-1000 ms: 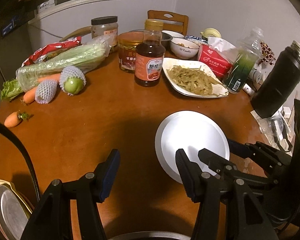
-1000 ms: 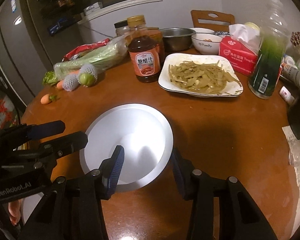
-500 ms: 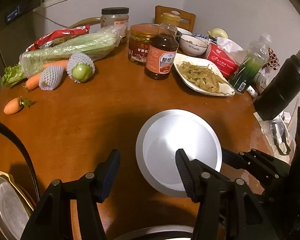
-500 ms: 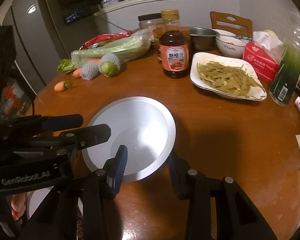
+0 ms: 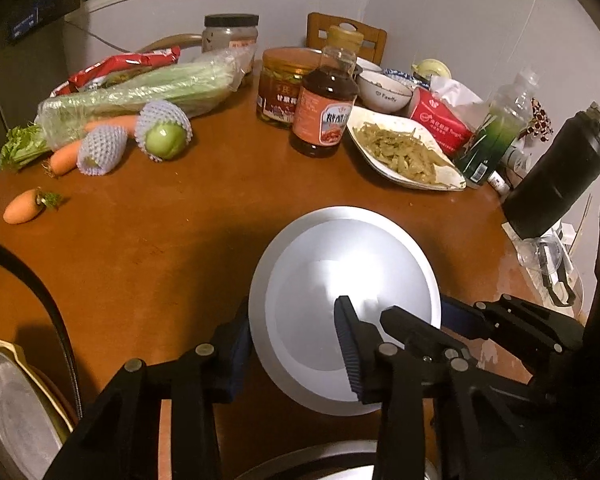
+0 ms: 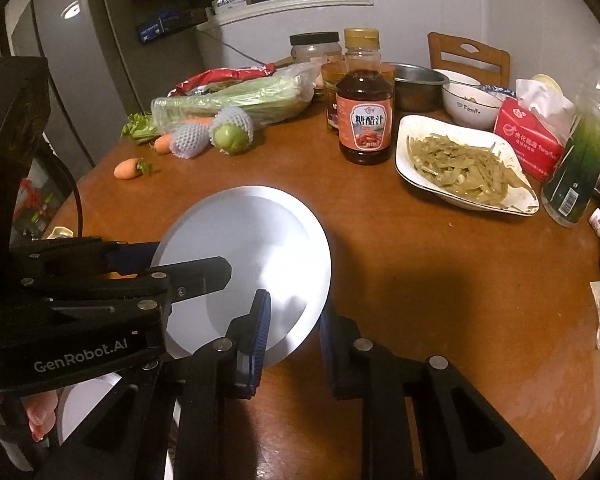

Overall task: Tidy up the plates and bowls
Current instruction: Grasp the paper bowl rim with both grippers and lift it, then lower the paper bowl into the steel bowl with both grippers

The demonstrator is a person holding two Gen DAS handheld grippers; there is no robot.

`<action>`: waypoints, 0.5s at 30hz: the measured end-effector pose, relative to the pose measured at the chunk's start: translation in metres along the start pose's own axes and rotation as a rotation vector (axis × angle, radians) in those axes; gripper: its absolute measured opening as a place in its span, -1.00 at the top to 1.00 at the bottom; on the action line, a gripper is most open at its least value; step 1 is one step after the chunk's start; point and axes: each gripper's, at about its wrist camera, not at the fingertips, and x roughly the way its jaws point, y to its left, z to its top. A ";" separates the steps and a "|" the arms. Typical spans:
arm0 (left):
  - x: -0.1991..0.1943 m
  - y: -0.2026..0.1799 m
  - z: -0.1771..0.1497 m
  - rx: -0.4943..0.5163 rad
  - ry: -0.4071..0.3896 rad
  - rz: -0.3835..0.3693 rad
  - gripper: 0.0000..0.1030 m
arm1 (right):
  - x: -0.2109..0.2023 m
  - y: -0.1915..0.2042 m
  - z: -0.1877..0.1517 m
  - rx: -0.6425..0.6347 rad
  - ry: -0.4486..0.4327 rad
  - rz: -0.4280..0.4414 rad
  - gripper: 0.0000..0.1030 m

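Right wrist view is showing 2 grippers closing on the metal plate (image 6: 244, 264) lying on the table (image 6: 440, 272): right gripper (image 6: 292, 324) pinching its near rim, left gripper (image 6: 188, 256) clamping its left edge.

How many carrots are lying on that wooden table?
3: one small orange carrot alone near the table edge, two orange carrots beside the wrapped celery, partly covered. More may be hidden.

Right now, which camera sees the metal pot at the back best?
The right wrist view. There the pot shows its rim and side, behind the sauce bottle. In the left wrist view the bottle and a jar hide it almost completely.
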 end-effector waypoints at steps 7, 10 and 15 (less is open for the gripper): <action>-0.020 0.004 -0.002 -0.009 -0.037 -0.006 0.22 | -0.009 0.009 0.002 -0.005 -0.020 0.010 0.53; -0.029 0.005 -0.005 -0.009 -0.051 -0.005 0.22 | -0.015 0.015 0.002 -0.012 -0.032 0.013 0.53; -0.047 0.004 -0.009 -0.004 -0.080 0.001 0.22 | -0.026 0.024 0.001 -0.022 -0.051 0.016 0.53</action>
